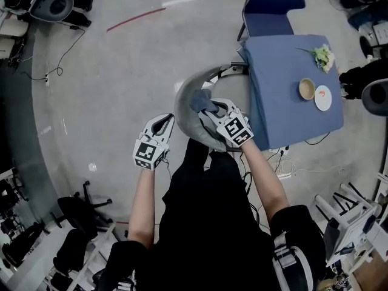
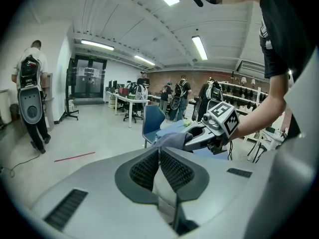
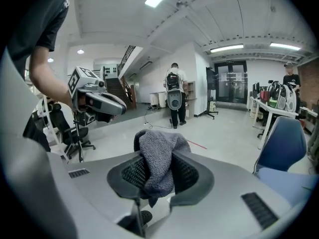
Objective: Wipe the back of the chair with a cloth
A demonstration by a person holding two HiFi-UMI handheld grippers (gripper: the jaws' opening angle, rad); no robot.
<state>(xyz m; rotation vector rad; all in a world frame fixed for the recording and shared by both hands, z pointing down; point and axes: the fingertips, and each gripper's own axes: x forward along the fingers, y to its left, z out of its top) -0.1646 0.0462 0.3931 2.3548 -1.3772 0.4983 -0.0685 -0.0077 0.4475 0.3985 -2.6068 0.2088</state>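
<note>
Right tool (image 3: 156, 158): mine, clamped on grey cloth (image 3: 158, 142), over the top edge of the chair back (image 1: 185, 109). Left tool (image 2: 159, 152): closed, empty, just beside the chair. Method: I'd press the cloth flat and sweep along the curve.

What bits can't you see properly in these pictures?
- Seat and legs of the chair: head view, hidden under its back and the person.
- Whether the cloth touches the chair: head view, the cloth covers the spot.
- What is in the bowl: head view, too small.
</note>
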